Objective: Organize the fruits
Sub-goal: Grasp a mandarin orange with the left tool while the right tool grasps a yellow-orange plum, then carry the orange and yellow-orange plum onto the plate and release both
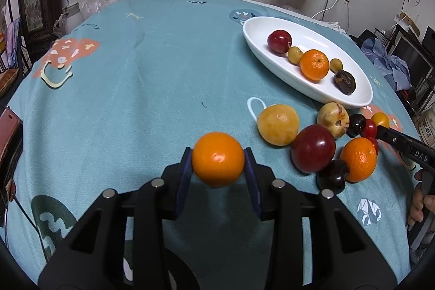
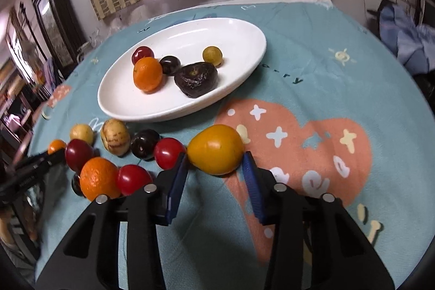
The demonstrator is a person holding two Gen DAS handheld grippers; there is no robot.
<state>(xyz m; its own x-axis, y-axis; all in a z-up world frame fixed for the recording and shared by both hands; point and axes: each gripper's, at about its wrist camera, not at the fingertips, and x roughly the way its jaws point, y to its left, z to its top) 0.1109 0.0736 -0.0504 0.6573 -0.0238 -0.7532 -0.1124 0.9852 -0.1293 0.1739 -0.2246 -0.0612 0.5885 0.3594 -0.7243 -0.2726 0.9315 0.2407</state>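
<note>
Fruits: loose ones lie in a cluster on the desk (image 1: 130,89) just in front of the white oval plate (image 1: 255,29); others already sit in the plate.
Left tool (image 1: 218,163): pinching an orange tangerine (image 1: 218,159), both blue pads pressed against its sides; whether the fruit is lifted off the teal cloth or resting on it cannot be told.
Right tool (image 2: 214,167): its two blue fingers stand on either side of a yellow-orange pear-shaped fruit (image 2: 215,150) at the right end of the loose row; the left pad touches it, the right pad is at its edge, and a firm grip cannot be confirmed.
Plate contents: a red plum (image 1: 279,41), a second tangerine (image 1: 314,64), two small yellow-green fruits (image 1: 295,55) and a dark wrinkled fruit (image 1: 344,82), lined up along the dish.
Loose cluster: a big yellow fruit (image 1: 277,124), a blemished tan fruit (image 1: 333,118), a large red plum (image 1: 313,148), a third tangerine (image 1: 358,159), dark cherries (image 1: 333,175) and small red tomatoes (image 2: 169,152), mostly touching one another.
Desk cover: teal cloth with coral cartoon patches (image 2: 312,143).
</note>
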